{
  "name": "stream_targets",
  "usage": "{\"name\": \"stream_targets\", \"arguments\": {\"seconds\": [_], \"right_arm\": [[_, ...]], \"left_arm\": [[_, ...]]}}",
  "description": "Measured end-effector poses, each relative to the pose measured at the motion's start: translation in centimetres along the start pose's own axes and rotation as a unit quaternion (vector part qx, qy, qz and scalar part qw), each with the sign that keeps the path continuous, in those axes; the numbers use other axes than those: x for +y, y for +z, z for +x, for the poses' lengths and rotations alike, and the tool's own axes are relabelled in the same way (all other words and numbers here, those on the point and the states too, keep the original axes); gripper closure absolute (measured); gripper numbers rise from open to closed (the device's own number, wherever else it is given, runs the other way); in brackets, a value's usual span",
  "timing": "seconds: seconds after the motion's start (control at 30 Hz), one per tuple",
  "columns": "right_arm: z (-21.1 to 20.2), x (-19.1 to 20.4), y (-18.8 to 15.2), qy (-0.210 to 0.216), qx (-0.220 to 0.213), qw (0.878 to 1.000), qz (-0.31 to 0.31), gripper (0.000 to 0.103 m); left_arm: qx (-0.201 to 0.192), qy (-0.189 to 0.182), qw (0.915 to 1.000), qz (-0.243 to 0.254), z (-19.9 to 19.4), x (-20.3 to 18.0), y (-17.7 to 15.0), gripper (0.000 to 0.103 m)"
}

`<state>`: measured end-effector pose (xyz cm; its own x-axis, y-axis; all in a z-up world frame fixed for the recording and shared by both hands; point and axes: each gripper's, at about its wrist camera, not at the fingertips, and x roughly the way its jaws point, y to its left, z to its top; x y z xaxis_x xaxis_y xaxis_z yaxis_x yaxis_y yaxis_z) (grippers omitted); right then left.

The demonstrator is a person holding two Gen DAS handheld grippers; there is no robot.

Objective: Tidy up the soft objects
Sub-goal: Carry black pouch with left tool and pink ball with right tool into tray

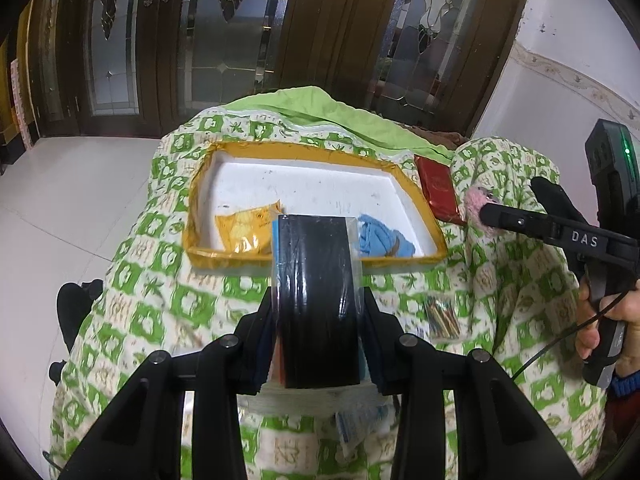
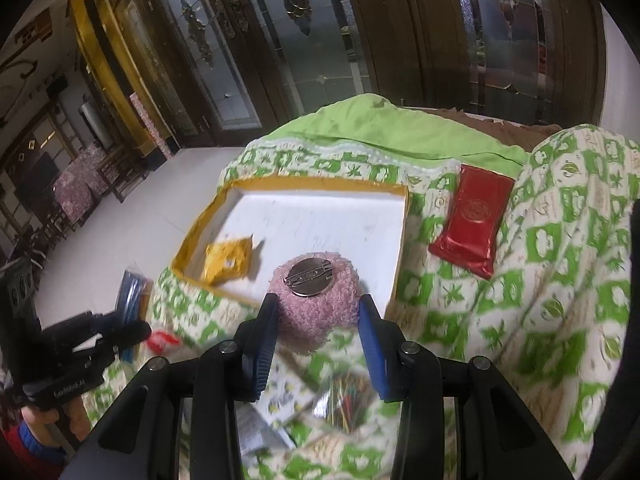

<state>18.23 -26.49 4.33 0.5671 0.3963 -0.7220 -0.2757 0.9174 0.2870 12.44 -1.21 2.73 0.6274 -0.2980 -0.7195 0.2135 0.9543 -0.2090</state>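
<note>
My left gripper (image 1: 318, 312) is shut on a black pack in clear plastic wrap (image 1: 316, 280), held above the quilt just in front of the yellow-rimmed white tray (image 1: 304, 152). A yellow packet (image 1: 246, 230) and a blue cloth (image 1: 382, 238) lie in the tray. My right gripper (image 2: 318, 312) is shut on a pink fuzzy brooch (image 2: 316, 300) with a metal pin back, held over the tray's near right corner (image 2: 400, 240). The right gripper also shows in the left wrist view (image 1: 486, 212) with the pink brooch (image 1: 476, 204).
A green-and-white quilt (image 1: 160, 292) covers the surface. A red packet (image 2: 472, 224) lies right of the tray. A clear packet of coloured sticks (image 1: 442, 316) and other small packets (image 2: 280, 400) lie near me. White floor and dark glass doors stand behind.
</note>
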Motion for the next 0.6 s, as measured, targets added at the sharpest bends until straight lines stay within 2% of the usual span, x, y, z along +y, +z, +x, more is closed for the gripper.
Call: {"name": "stream_targets", "arguments": {"seconds": [0.3, 0.6], "right_arm": [[5.8, -2.1, 1.3, -0.004, 0.030, 0.999, 0.041, 0.061], [7.3, -3.2, 1.8, -0.007, 0.035, 0.998, 0.048, 0.061]], "left_arm": [[0.017, -0.012, 0.9998, -0.002, 3.3, -1.2, 3.0, 0.066], [0.040, -0.011, 0.9991, 0.007, 7.5, -1.9, 4.4, 0.066]]}}
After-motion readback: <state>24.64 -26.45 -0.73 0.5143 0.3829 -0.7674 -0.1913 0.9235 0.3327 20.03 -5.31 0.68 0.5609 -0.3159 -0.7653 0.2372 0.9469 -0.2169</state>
